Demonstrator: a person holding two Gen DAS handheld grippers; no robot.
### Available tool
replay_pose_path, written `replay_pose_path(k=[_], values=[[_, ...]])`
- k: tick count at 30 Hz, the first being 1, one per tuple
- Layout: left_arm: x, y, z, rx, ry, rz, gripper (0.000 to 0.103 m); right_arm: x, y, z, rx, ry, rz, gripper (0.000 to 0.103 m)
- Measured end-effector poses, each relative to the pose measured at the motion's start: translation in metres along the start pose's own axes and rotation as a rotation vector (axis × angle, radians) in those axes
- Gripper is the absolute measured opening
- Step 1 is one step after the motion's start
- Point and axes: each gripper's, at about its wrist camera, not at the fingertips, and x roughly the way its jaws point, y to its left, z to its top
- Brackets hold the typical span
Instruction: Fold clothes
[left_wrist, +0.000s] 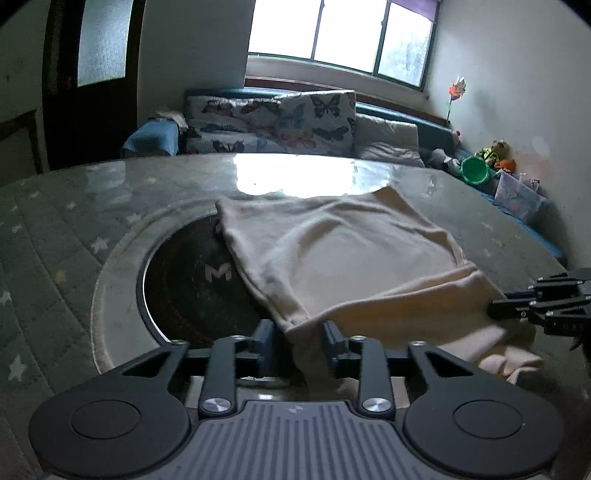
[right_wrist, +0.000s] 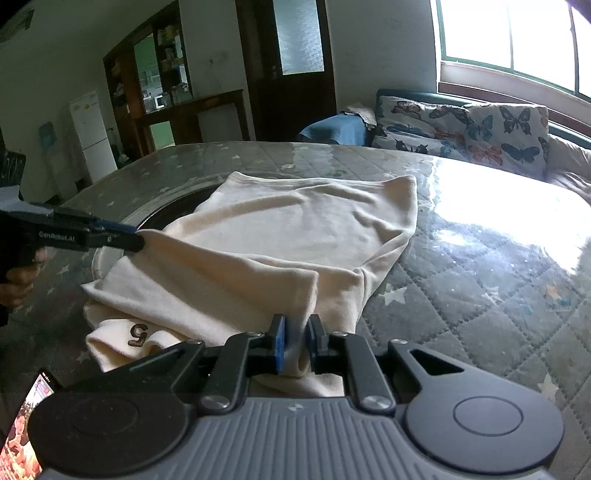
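Note:
A cream garment (left_wrist: 343, 258) lies partly folded on the round table (left_wrist: 74, 229); a dark "5" mark (right_wrist: 138, 334) shows on its lower layer. My left gripper (left_wrist: 297, 332) is at the garment's near corner. Its fingers stand apart and the flat hem corner lies between them unpressed, so it is open. In the right wrist view the left gripper (right_wrist: 135, 236) touches the garment's left edge, where the fabric rises to meet it. My right gripper (right_wrist: 297, 338) is shut on a fold of the garment's near edge. It also shows at the right side of the left wrist view (left_wrist: 493, 308).
A dark round hotplate (left_wrist: 192, 280) is set into the table's middle, half covered by the garment. A sofa with butterfly cushions (left_wrist: 273, 122) stands beyond the table, with a green bucket (left_wrist: 474, 170) at its right. A phone (right_wrist: 26, 424) lies at the near left. A person's hand (right_wrist: 20, 277) holds the left gripper.

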Motion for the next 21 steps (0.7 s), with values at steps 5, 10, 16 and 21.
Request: replay_pose_path(k=[5, 10, 16, 21], values=[[-0.014, -0.009, 0.014, 0.043, -0.092, -0.012, 0.034, -0.012, 0.000, 0.011, 0.004, -0.062, -0.008, 0.015], [-0.007, -0.029, 0.013, 0.110, -0.088, -0.106, 0.034, -0.007, 0.008, 0.021, -0.032, -0.092, 0.041, 0.015], [0.020, -0.028, 0.007, 0.123, -0.027, -0.077, 0.034, 0.027, 0.007, 0.020, -0.056, -0.030, 0.031, 0.014], [0.030, -0.019, 0.001, 0.106, -0.008, -0.046, 0.036, 0.030, 0.009, 0.020, -0.068, -0.028, 0.027, 0.015]])
